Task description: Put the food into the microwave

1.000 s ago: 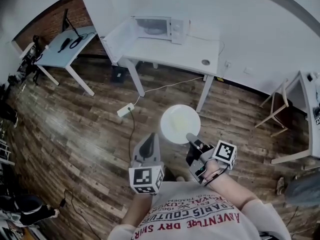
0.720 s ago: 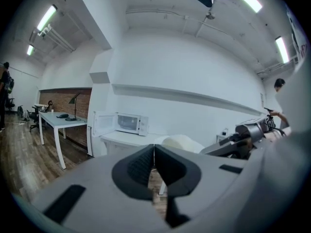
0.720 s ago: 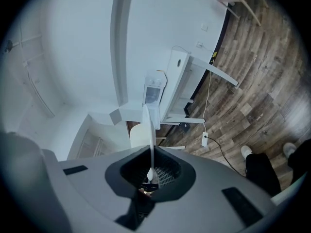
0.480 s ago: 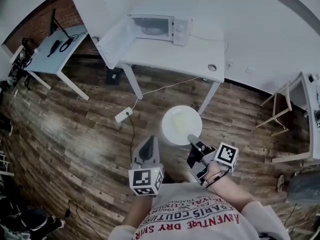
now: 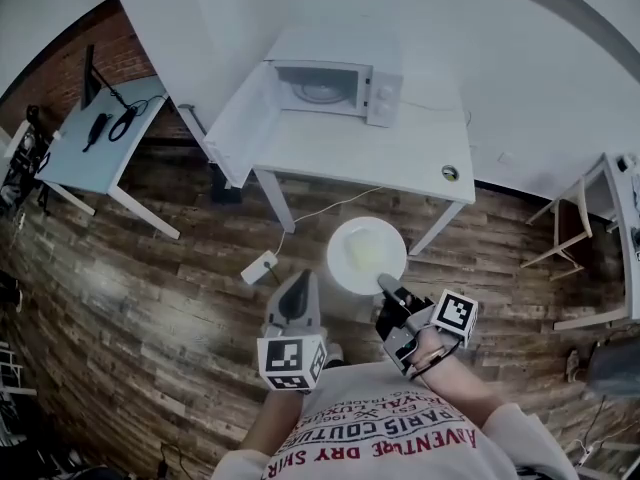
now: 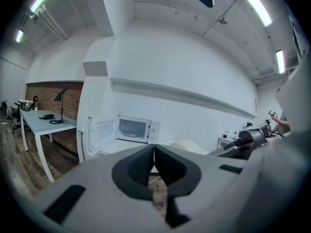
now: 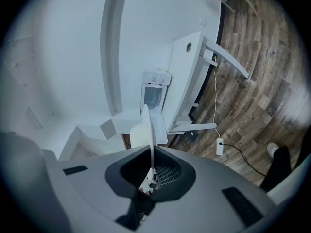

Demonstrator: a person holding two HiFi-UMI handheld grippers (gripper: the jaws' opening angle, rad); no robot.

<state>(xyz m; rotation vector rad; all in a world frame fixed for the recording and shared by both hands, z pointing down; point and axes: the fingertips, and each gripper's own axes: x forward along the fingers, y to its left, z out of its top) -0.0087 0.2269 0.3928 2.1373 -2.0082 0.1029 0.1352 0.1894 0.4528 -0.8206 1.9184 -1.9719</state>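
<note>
Head view puts your right gripper (image 5: 385, 286) low and right of centre. Its jaws are pinched on the near rim of a round white plate (image 5: 343, 268), which juts out ahead of it above the dark wooden plank floor (image 5: 150, 268). A pale yellow portion of food (image 5: 368, 251) lies on the plate. In the right gripper view the plate (image 7: 148, 125) runs edge-on between the two pads, which are closed almost together on its thin rim.

Your left gripper (image 5: 296, 286) is just to the left of the right one and apart from the plate. In the left gripper view its jaws (image 6: 154, 149) meet at the tips with nothing between them.

The white microwave oven (image 5: 335, 90) stands at the back of the white bench (image 5: 380, 153), against the wall. Its door (image 5: 240, 118) is swung wide open to the left and the cavity is exposed. The plate and food hang short of the bench's front edge, well apart from the microwave.

A small round object (image 5: 449, 173) sits near the bench's right front corner, too small to identify. A white power strip (image 5: 259, 266) lies on the floor left of the plate.
</note>
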